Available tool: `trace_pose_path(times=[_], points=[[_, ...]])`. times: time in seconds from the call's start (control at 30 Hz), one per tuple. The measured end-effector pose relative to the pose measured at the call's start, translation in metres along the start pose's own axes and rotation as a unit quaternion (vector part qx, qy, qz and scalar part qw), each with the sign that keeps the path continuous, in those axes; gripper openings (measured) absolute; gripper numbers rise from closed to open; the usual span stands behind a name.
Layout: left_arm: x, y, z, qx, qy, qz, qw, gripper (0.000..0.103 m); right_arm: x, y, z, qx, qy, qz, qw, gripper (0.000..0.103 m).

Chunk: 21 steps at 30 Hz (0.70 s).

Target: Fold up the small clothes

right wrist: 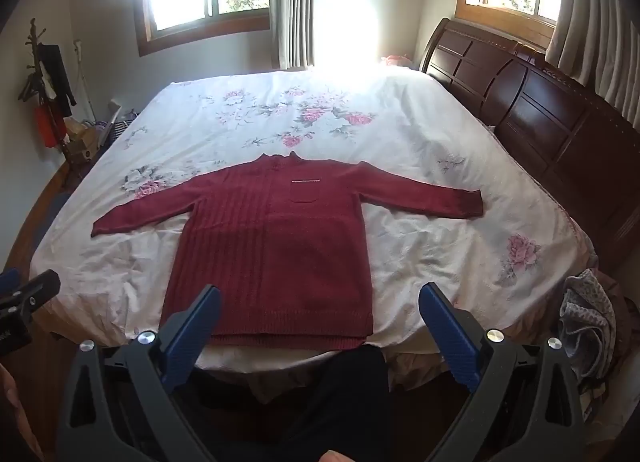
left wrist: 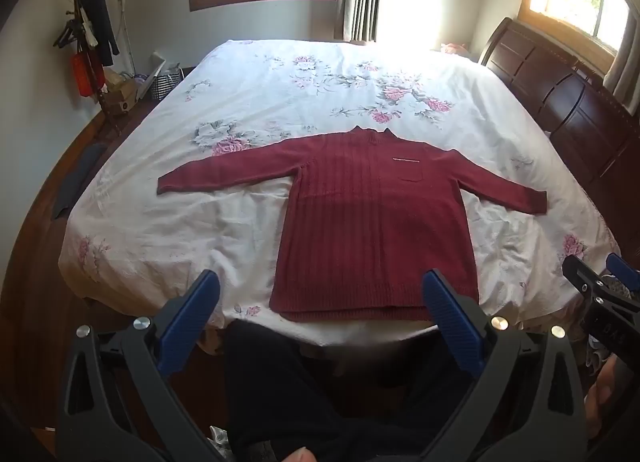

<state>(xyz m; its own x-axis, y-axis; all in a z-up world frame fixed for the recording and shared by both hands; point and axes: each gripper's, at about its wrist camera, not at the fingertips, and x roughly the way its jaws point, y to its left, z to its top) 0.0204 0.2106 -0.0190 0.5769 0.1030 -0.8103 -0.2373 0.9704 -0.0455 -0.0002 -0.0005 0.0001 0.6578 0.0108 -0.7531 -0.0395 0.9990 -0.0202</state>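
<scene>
A dark red ribbed knit sweater lies on a white bedspread printed with pink flowers and grey-green leaves. The carved wooden headboard is dark reddish brown.

A floral bedspread covered the bed; a dark wooden headboard stood right; a coat rack, possibly holding bags, stood left.

- Left gripper: jaws spread wide, nothing between the blue pads, held level and pointing far.
- Right gripper: same spread, empty (its tip shows at the left view's right edge).
- Person's dark-clothed legs near, below both.
</scene>
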Motion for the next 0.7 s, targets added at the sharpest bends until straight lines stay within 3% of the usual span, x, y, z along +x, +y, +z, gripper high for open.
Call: trace_pose_path(times=[0.7], points=[[-0.0056, 0.0029, 0.0079, -0.005, -0.002, -0.002, 1.0, 0.1, 0.0005, -0.006, 0.0065, -0.004, 0.0, -0.01, 1.0, 0.099]])
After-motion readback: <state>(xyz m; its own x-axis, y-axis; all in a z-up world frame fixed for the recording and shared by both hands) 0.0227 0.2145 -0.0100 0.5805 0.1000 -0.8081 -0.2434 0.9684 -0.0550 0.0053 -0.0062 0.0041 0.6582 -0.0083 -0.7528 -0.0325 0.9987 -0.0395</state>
